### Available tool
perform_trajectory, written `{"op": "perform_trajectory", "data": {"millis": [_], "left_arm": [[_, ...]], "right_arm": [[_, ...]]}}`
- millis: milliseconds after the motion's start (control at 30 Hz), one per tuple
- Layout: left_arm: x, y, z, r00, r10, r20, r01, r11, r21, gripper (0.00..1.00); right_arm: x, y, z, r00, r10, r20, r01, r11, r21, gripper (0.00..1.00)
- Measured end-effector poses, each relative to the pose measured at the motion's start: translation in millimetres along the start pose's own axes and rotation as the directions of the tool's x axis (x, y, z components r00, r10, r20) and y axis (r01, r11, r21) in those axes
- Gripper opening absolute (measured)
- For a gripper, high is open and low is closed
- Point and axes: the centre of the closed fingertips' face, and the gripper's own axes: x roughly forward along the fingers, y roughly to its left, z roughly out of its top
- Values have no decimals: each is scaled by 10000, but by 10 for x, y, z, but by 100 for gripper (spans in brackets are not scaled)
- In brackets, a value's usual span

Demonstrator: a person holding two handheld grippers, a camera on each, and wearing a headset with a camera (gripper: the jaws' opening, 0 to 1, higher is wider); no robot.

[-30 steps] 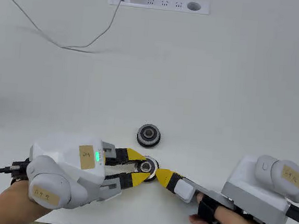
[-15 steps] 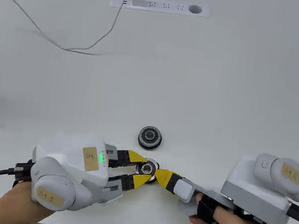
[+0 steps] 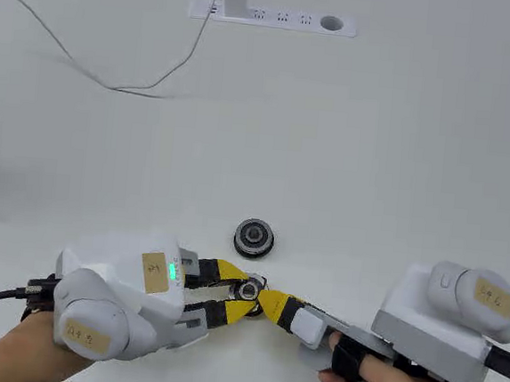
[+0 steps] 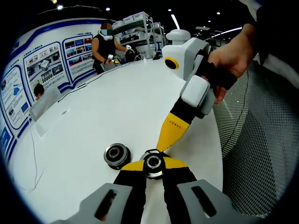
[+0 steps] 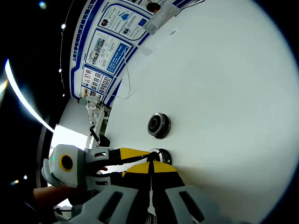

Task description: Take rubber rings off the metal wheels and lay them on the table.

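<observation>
A small metal wheel (image 3: 249, 289) with a dark rubber ring sits low over the white table, clamped between the yellow jaws of my left gripper (image 3: 244, 292). In the left gripper view that wheel (image 4: 153, 160) lies between the jaw tips of the left gripper (image 4: 154, 164). My right gripper (image 3: 270, 300) comes in from the right, jaws shut, tip against the wheel's rim. Its yellow tip (image 4: 165, 143) meets the wheel from above in the left gripper view. The right gripper (image 5: 152, 164) points at the held wheel (image 5: 160, 155). A second wheel (image 3: 254, 237) lies free just beyond.
A white power strip (image 3: 270, 16) lies at the table's far edge, with a grey cable (image 3: 86, 73) trailing to the left. The second wheel (image 4: 117, 155) lies close to the left jaw. A person (image 4: 105, 44) stands far behind the table.
The head camera has tilted slightly, so the whole picture shifted. Both grippers keep their hold and place at the wheel; the right tip sits a touch closer in.
</observation>
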Motion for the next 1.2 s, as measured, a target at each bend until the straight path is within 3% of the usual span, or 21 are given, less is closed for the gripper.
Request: {"op": "perform_trajectory", "data": {"millis": [567, 1000, 1067, 1200], "left_arm": [[7, 5, -8, 10000, 42, 64, -42, 10000, 84, 12], [9, 5, -10, 9999, 120, 41, -121, 9999, 88, 12], [8, 4, -5, 9999, 146, 45, -147, 9999, 81, 12], [7, 5, -7, 9998, 194, 96, -194, 9998, 83, 12]], "right_arm": [[-28, 71, -18, 9999, 78, -137, -94, 9927, -1200, 0], [-42, 143, -50, 9990, 326, -319, -392, 9710, -2359, 0], [-47, 160, -62, 9987, 369, -365, -456, 9601, -2760, 0], [-46, 161, -60, 9992, 238, -329, -326, 9536, -2992, 1]]}}
